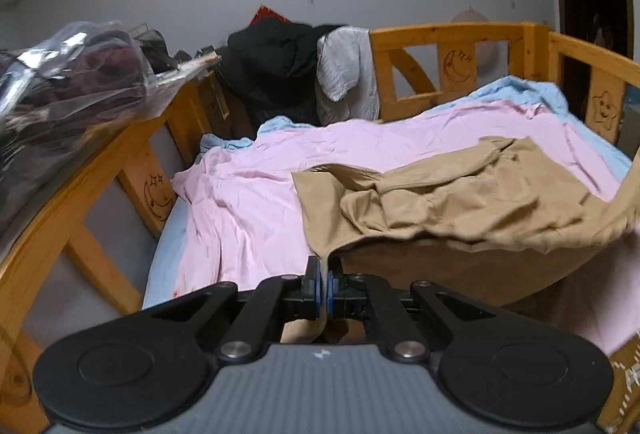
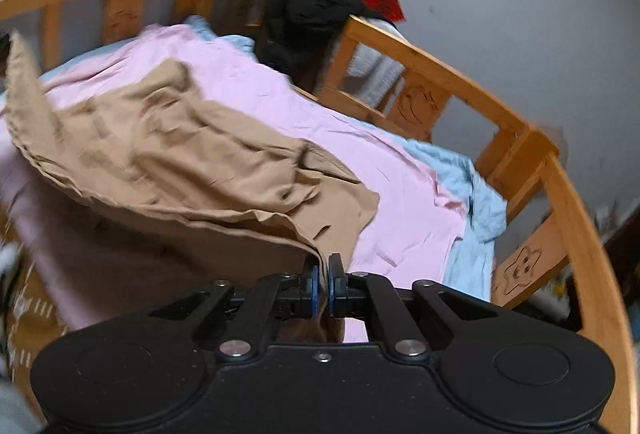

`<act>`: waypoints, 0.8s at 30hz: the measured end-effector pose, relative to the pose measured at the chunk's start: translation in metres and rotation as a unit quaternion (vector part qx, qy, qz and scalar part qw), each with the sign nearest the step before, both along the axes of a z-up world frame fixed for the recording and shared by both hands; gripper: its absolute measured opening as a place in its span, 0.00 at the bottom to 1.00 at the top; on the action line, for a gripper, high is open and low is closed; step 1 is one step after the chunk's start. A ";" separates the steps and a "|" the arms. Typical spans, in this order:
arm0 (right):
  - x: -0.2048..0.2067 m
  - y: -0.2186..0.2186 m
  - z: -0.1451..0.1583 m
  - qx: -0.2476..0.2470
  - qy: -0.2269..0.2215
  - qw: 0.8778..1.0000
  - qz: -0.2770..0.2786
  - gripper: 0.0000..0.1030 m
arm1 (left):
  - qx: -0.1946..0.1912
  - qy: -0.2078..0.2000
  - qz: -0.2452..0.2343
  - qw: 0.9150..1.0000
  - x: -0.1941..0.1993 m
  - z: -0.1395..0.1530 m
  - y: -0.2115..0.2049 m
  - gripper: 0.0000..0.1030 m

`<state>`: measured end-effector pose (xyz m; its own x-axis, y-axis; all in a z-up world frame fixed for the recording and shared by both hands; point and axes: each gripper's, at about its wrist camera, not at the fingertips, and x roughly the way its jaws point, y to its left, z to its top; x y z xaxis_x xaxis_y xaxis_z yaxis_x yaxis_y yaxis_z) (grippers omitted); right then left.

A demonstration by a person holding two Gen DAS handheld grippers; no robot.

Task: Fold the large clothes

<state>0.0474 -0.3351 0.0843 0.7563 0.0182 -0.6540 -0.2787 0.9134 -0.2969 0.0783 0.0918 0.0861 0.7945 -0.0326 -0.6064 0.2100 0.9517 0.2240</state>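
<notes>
A large tan garment (image 1: 460,194) lies crumpled on a pink sheet (image 1: 248,194) on the bed. Its near edge is lifted off the bed and stretched between my two grippers. My left gripper (image 1: 324,274) is shut on the garment's near left edge. In the right wrist view the same tan garment (image 2: 192,154) spreads to the left, and my right gripper (image 2: 323,272) is shut on its near right edge. The fabric under the lifted hem hangs in shadow.
A wooden bed rail (image 1: 452,34) with carved moons and stars surrounds the bed. Black clothes (image 1: 276,62) and a grey garment (image 1: 344,70) hang over the far corner. A plastic-wrapped bundle (image 1: 60,82) sits on the left rail. A blue sheet (image 2: 472,202) lies under the pink one.
</notes>
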 end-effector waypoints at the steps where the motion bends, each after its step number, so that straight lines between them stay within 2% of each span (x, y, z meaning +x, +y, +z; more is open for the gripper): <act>1: 0.014 -0.002 -0.002 0.006 0.004 1.000 -0.007 0.03 | 0.003 0.011 0.003 1.000 0.016 -0.002 0.000 0.02; 4: 0.067 -0.005 -0.017 0.003 0.028 0.999 -0.018 0.04 | 0.009 0.049 0.019 0.999 0.063 -0.014 0.001 0.02; 7: 0.120 -0.013 -0.033 0.001 0.051 0.998 -0.023 0.06 | 0.023 0.070 0.022 0.997 0.111 -0.032 -0.001 0.02; 11: 0.172 -0.014 -0.062 0.003 0.079 0.996 -0.036 0.06 | 0.040 0.108 0.042 0.992 0.169 -0.071 -0.009 0.02; 15: 0.207 -0.016 -0.096 0.008 0.103 0.993 -0.054 0.08 | 0.011 0.150 0.067 0.986 0.210 -0.110 -0.005 0.04; 17: 0.214 -0.022 -0.106 0.030 0.107 0.991 -0.068 0.18 | -0.010 0.163 0.079 0.983 0.218 -0.121 -0.001 0.06; 18: 0.216 -0.029 -0.108 0.050 0.103 0.990 -0.079 0.29 | -0.021 0.166 0.081 0.983 0.219 -0.123 0.002 0.11; 19: 0.215 -0.037 -0.107 0.076 0.098 0.988 -0.087 0.42 | -0.032 0.167 0.079 0.982 0.219 -0.123 0.006 0.30; 20: 0.212 -0.045 -0.104 0.106 0.089 0.985 -0.098 0.49 | -0.045 0.165 0.076 0.982 0.217 -0.121 0.011 0.49; 21: 0.205 -0.058 -0.100 0.146 0.075 0.980 -0.115 0.63 | -0.058 0.158 0.077 0.983 0.212 -0.119 0.016 0.82; 22: 0.198 -0.068 -0.097 0.182 0.063 0.973 -0.129 0.72 | -0.067 0.145 0.081 0.984 0.207 -0.116 0.021 0.93; 24: 0.177 -0.090 -0.093 0.257 0.039 0.952 -0.164 0.79 | -0.090 0.111 0.083 0.986 0.187 -0.110 0.031 0.92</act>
